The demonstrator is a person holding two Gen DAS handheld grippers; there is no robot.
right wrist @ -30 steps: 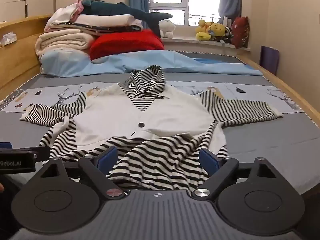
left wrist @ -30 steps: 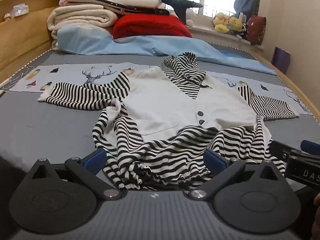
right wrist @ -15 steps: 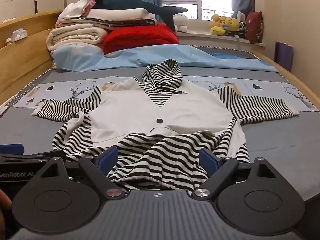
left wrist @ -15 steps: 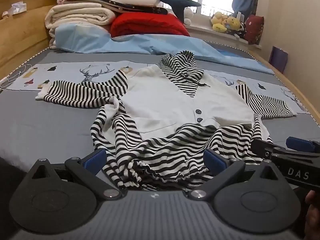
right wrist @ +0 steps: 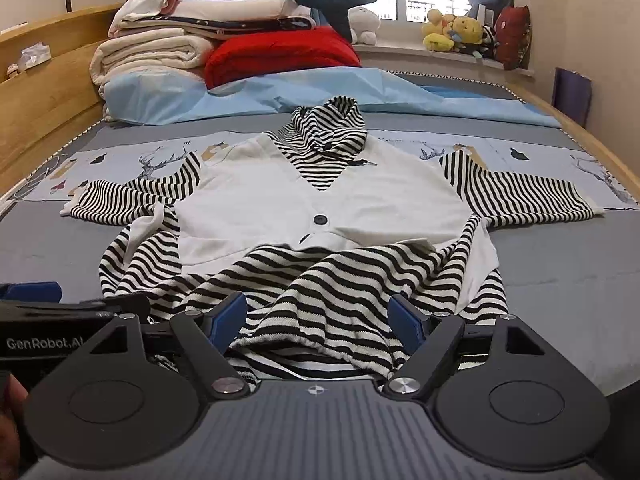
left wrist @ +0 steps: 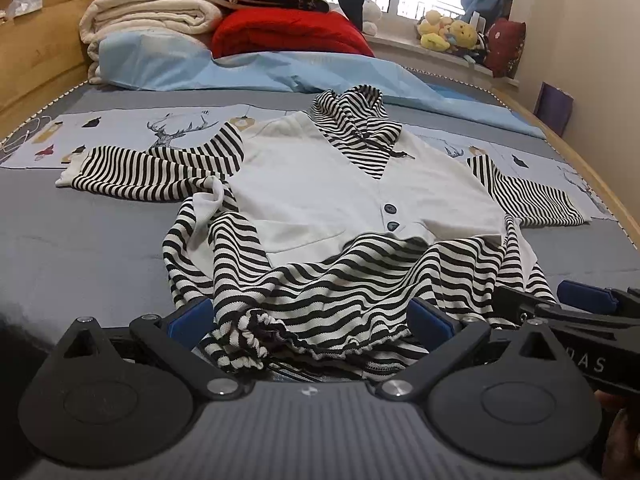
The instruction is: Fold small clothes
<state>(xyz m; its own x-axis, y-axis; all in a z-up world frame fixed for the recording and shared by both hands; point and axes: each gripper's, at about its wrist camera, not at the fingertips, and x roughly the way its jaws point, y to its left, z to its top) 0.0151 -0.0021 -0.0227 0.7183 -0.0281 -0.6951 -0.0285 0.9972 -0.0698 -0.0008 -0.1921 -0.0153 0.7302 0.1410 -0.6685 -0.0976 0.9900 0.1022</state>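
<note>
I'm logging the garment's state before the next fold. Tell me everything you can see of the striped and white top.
The striped top is a small knit garment: white vest-style front panel with dark buttons, black-and-white striped hood, sleeves and lower part. It lies face up on the grey bed cover, sleeves spread sideways, hood toward the pillows. Its striped hem is bunched and rumpled at the near edge, between the open fingers of the left claw and right claw.

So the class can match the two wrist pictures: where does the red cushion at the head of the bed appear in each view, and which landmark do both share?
Left wrist: red cushion top, left of centre, beside the folded blankets.
Right wrist: red cushion upper centre-left.
Shared landmark: the striped hood of the garment, below the cushion.
</note>
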